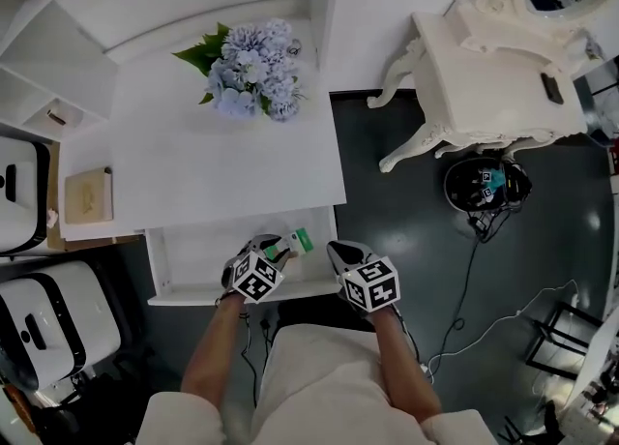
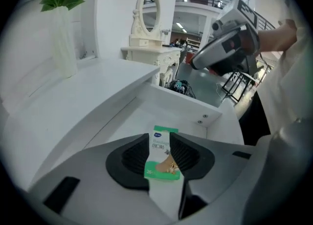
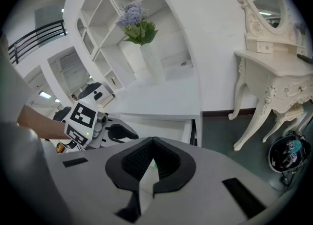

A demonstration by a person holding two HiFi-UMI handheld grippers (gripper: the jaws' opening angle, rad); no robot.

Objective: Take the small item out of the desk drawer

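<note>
A small green-and-white packet point(image 1: 300, 240) lies at the right end of the open desk drawer point(image 1: 184, 257). My left gripper point(image 1: 278, 252) reaches into the drawer from the front, with its tips right at the packet. In the left gripper view the jaws stand a little apart and the packet point(image 2: 164, 153) fills the gap between the pads. I cannot tell whether the pads touch its edges. My right gripper point(image 1: 338, 253) hovers at the drawer's right front corner, shut and empty. In its own view the pads point(image 3: 168, 163) meet at the tips.
The white desk top point(image 1: 222, 163) carries a vase of blue flowers point(image 1: 253, 71) at the back. A tan book point(image 1: 89, 193) lies at its left edge. A white dressing table point(image 1: 493, 85) stands to the right, with a black helmet-like thing point(image 1: 486, 187) and cables on the dark floor below it.
</note>
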